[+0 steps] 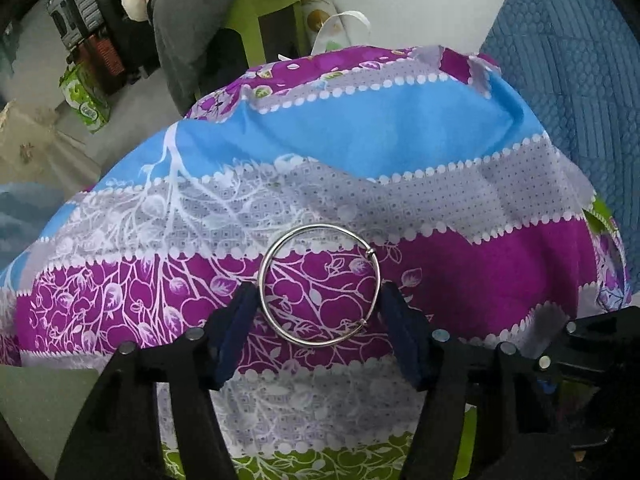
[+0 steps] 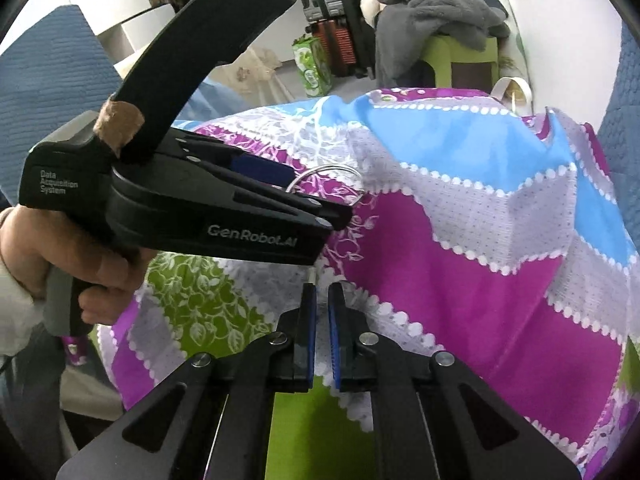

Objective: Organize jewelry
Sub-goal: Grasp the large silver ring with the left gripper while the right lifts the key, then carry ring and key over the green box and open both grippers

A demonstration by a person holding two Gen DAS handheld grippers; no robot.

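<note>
A silver wire bangle [image 1: 319,285] sits between the blue pads of my left gripper [image 1: 319,298], over a patterned purple, blue and grey cloth [image 1: 460,280]. The pads touch the bangle's left and right sides, so the gripper is shut on it. In the right wrist view the left gripper [image 2: 320,204] shows from the side, held by a hand, with part of the bangle [image 2: 332,172] showing beyond its fingers. My right gripper [image 2: 322,300] is nearly shut with nothing between its pads, just in front of the left one, over the cloth [image 2: 460,264].
Beyond the cloth's far edge are a green stool [image 1: 260,20] draped with grey clothing [image 1: 192,12], dark suitcases [image 1: 80,20], and a green package [image 1: 86,100] on the floor. A blue quilted surface [image 1: 580,80] lies to the right.
</note>
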